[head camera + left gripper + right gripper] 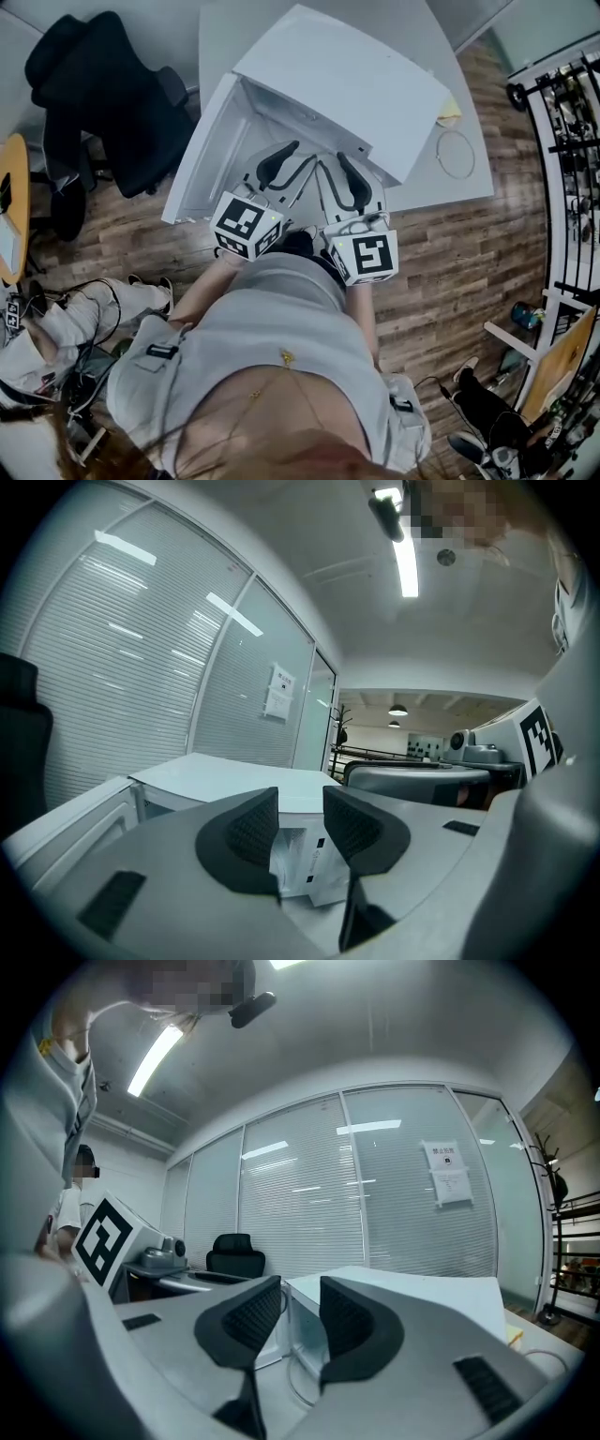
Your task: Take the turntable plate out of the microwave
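Left hand-held gripper (300, 803) and right hand-held gripper (300, 1286) sit at the microwave (347, 84) mouth, jaws part-open, gripping nothing. Turntable plate (296, 1384): faint clear curved rim low at that mouth. Door (200, 155) is swung wide on the microwave's left.

The front of the microwave (347, 80) is left open; passage on the left is bounded by its swung-out door (195, 157), beyond which a black chair (103, 94) is placed.

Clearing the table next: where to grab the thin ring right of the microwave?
Likely the near arc of the ring, from above: one jaw inside the loop, one outside. It lies flat on the table, thin, middle open; a side approach has little to pinch.
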`<state>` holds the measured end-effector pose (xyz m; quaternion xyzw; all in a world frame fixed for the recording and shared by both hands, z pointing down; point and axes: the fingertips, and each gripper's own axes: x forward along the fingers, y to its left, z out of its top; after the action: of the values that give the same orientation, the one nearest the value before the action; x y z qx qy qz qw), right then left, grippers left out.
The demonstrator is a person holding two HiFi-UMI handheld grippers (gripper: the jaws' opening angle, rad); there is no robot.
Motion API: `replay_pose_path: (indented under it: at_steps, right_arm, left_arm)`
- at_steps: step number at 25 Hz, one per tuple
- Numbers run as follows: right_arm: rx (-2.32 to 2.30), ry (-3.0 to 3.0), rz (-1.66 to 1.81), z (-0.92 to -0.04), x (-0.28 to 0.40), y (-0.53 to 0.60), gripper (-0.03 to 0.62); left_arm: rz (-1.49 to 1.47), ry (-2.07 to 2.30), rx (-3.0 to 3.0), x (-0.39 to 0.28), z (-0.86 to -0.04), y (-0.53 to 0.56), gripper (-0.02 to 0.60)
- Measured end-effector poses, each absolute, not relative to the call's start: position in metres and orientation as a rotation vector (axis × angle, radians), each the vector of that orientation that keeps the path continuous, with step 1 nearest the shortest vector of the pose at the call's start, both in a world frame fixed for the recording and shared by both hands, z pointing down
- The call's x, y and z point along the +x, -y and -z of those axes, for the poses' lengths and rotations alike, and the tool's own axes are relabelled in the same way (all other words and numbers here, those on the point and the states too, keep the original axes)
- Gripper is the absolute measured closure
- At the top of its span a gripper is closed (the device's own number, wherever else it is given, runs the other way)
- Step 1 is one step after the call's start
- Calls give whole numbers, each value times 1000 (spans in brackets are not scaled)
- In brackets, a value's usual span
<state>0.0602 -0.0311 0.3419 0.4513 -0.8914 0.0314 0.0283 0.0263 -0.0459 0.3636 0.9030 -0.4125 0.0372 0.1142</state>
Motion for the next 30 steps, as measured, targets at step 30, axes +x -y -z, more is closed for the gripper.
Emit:
replay_pose_path:
  at_steps: [30]
  right_arm:
    - [1592,2584,-198,-377,38,79,477]
  left_arm:
    - [-78,987,2669,8,-397,101,433]
